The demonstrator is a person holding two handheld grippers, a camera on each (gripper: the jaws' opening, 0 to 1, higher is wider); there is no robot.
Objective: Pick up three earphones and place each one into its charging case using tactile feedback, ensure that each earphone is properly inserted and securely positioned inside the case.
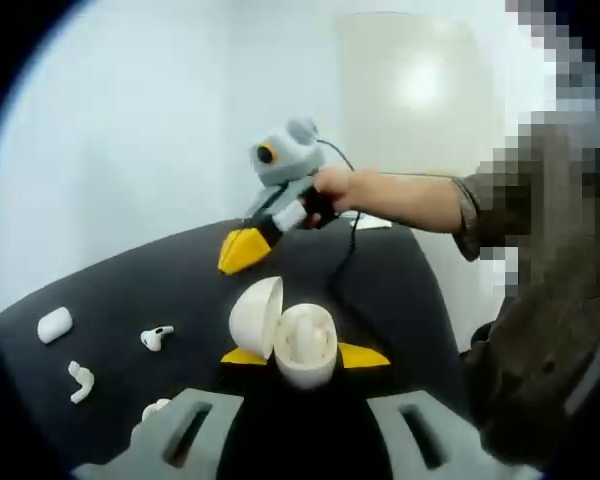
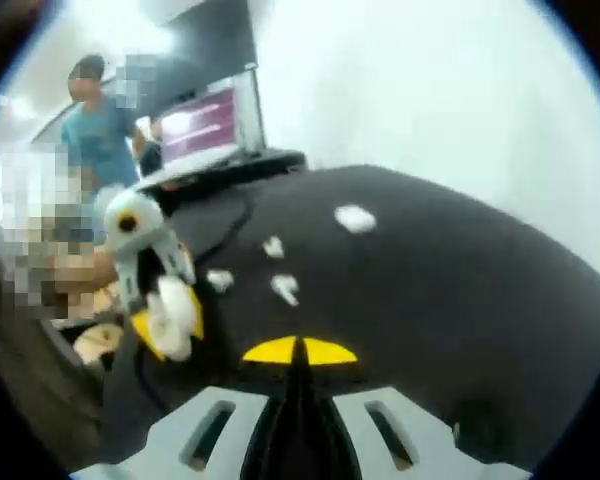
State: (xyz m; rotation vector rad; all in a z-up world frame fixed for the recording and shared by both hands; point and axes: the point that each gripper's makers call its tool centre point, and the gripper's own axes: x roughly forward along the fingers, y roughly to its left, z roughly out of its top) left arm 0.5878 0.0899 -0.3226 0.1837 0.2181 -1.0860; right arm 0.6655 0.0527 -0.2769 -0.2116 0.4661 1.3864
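Note:
My left gripper [image 1: 305, 357] is shut on an open white charging case [image 1: 305, 345], whose lid [image 1: 255, 315] is flipped up to the left. On the black table [image 1: 110, 290] to its left lie three white earphones, one [image 1: 157, 337] nearest the case, one [image 1: 80, 382] lower left and one [image 1: 155, 408] by the jaw. My right gripper [image 1: 244, 251] hovers beyond the case, held by a hand [image 1: 332, 188], its yellow tips together. In the right gripper view my right gripper [image 2: 300, 351] is shut on nothing. The earphones [image 2: 285, 289] lie ahead of it.
A small closed white case [image 1: 55, 325] rests at the table's far left, seen again as a white case [image 2: 355, 218] beyond the earphones. A cable [image 1: 348, 250] trails across the table. A monitor [image 2: 210, 125] and a person [image 2: 98, 125] stand past the table's edge.

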